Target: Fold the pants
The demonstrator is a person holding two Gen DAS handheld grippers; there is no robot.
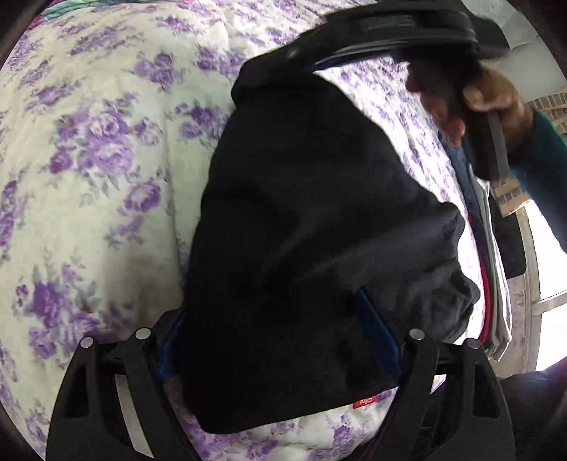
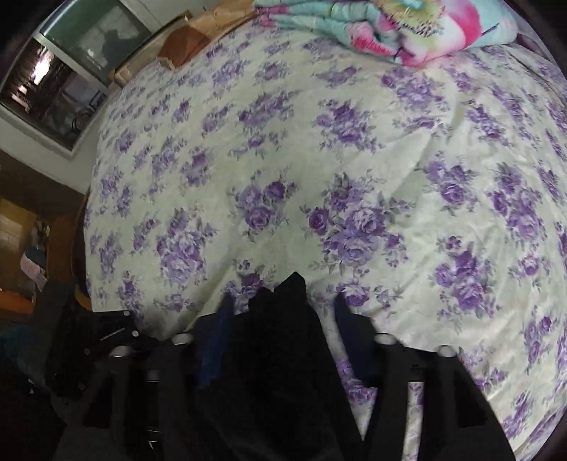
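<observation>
1 pair of black pants [image 1: 312, 227] lies bunched lengthwise on the floral bedsheet [image 1: 88, 149], 1 end near the left gripper [image 1: 280, 340], the far end up by the right gripper [image 1: 358, 46].

Left gripper: jaws wide apart, straddling the near end of the pants, cloth sitting between the blue pads but not squeezed as far as I can tell (probably lined up to pinch that end for the fold). A small red tag [image 1: 365, 401] peeks at the hem there.

Right gripper [image 2: 283, 312]: in its own view a peak of black fabric [image 2: 283, 294] sticks up between the fingers, but the fingers look spread in the frame and the picture is blurred, so I cannot tell if it is clamped. The person's hand [image 1: 471, 103] grips its handle, likely to lift this end over.

Counts: 2 grippers, 1 pants, 1 sheet, 1 colourful folded blanket [image 2: 389, 32] at the bed's far edge, 1 stack of other clothes [image 1: 492, 283] beside the pants.
</observation>
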